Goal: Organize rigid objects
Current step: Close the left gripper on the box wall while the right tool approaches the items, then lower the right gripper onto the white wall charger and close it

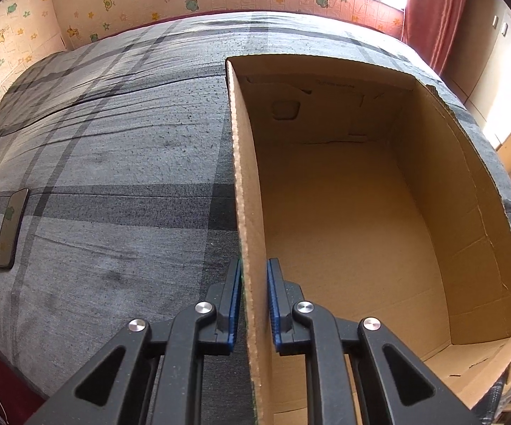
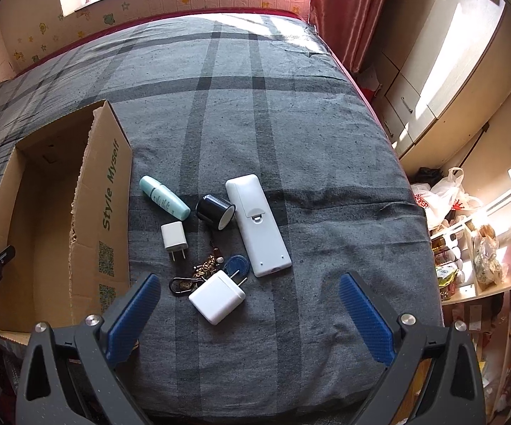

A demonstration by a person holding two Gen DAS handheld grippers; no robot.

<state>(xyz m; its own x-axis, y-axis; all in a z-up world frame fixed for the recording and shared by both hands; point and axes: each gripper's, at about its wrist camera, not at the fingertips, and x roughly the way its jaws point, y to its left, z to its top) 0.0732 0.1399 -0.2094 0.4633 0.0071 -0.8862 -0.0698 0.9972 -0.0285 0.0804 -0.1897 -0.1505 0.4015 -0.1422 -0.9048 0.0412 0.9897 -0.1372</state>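
Two grippers: left gripper [image 1: 253, 304] clamps the cardboard box [image 1: 252, 212] wall, steadying it; right gripper [image 2: 248, 304], jaws spread, hovers at 6 o'clock of the large charger [image 2: 216, 295].

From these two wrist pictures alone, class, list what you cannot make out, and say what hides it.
- Brown cardboard box, left wrist view: its near end is cut off by the lower edge and the left claw.
- Gold keychain bundle, right wrist view: partly hidden under the large white charger; key count unclear.
- White remote control: lies face down, buttons hidden.
- Dark flat phone: at the fisheye edge, screen unreadable.
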